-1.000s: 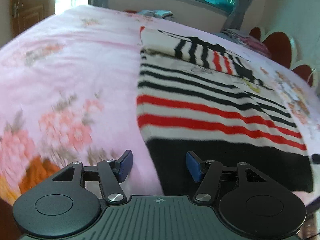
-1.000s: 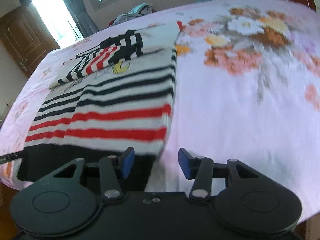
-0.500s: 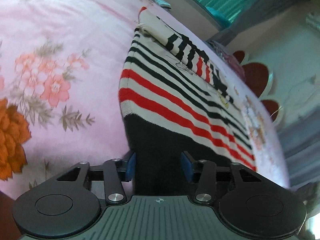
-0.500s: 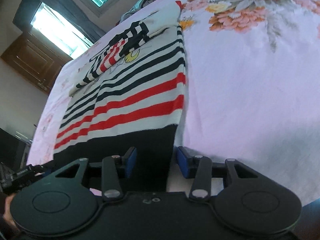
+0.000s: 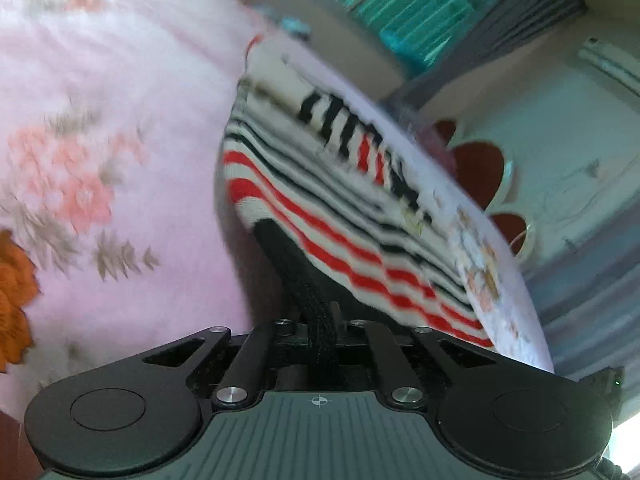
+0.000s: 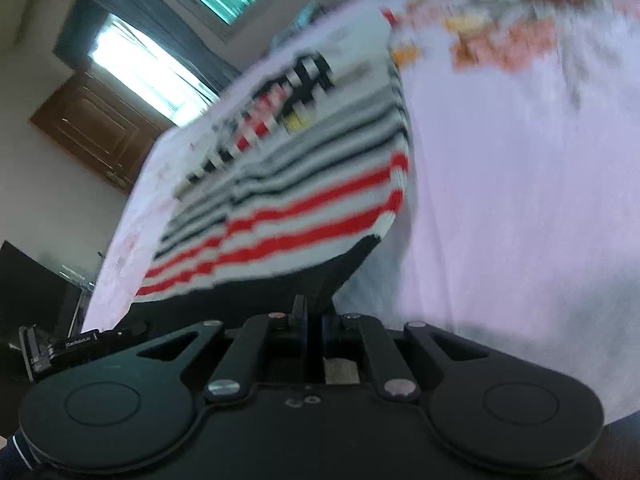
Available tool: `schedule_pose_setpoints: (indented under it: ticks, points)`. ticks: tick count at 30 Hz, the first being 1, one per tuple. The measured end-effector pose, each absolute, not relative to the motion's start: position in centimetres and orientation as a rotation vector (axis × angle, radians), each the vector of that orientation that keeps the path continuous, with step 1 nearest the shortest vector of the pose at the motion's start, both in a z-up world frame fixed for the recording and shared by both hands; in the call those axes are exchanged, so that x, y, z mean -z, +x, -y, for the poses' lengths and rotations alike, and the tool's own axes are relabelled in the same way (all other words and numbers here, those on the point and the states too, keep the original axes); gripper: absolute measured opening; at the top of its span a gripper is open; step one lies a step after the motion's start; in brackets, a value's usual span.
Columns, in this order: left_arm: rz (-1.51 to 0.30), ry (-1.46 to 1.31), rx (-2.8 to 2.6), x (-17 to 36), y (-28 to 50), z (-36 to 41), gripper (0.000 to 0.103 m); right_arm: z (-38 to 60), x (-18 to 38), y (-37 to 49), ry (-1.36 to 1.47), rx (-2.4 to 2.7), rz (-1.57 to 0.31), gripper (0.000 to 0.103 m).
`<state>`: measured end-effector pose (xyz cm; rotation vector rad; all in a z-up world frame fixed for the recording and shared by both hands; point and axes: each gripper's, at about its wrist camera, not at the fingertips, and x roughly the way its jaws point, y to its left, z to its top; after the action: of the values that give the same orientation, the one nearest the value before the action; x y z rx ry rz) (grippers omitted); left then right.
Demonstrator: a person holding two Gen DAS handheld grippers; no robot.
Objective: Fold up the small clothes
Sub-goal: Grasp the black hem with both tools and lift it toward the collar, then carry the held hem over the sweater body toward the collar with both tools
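Sweater (image 5: 320,208) first: a small knit with red, black and cream stripes and a black hem band, lying on the bed (image 5: 120,120), which is covered in a pink sheet printed with flowers.

From my left wrist camera, I see the left gripper (image 5: 320,326) closed tight on the black hem at the sweater's near left corner. The dark ribbed edge is bunched into a narrow rope that runs straight down between the jaws, and the striped body fans up and away to the right from that pinch. A folded sleeve with short black and red bars lies across the far part of the garment. Beyond the bed I can make out a window (image 5: 404,4) with green slats and a headboard (image 5: 480,168) with rounded red panels. Much of this view is blurred.

From my right wrist camera, the right gripper (image 6: 316,324) is likewise clamped on the black hem, at the near right corner. The fabric rises from the jaws in a dark wedge, lifted off the sheet there, while the striped part beyond slopes away. At the left edge I see part of the other gripper's body, and farther back a wooden door (image 6: 100,132).
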<state>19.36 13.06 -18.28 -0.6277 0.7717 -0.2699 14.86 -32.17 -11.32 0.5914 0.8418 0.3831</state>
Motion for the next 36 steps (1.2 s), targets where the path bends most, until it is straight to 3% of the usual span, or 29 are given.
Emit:
schedule_pose_setpoints:
  ticks: [3,5,7,18,28,36]
  points:
    - [-0.851,-0.489,0.18,19.3,19.9,-12.3,0.005,32.7,12.0,14.8,0.575,-0.371,-0.837,0.006]
    - [-0.842,-0.535,0.171,19.6,20.2,-12.7,0.005,32.1,13.7,15.8,0.511,-0.321,-0.951,0.006]
    - [-0.827,-0.553,0.162,19.1,20.4,-12.6,0.004,32.3,13.4,15.9,0.545,-0.329,-0.924,0.006]
    - [-0.586,-0.612,0.212,11.0,23.9,-14.7,0.004,33.0,3.6,22.0,0.501,-0.384,-0.641,0.006]
    - [-0.493,-0.609,0.252,5.5,40.1,-14.9,0.004,33.4,-1.6,36.2,0.541,-0.321,-0.552,0.006]
    - [-0.673,-0.569,0.231,8.9,54.6,-14.4,0.005,34.1,3.9,47.8,0.641,-0.239,-0.679,0.006]
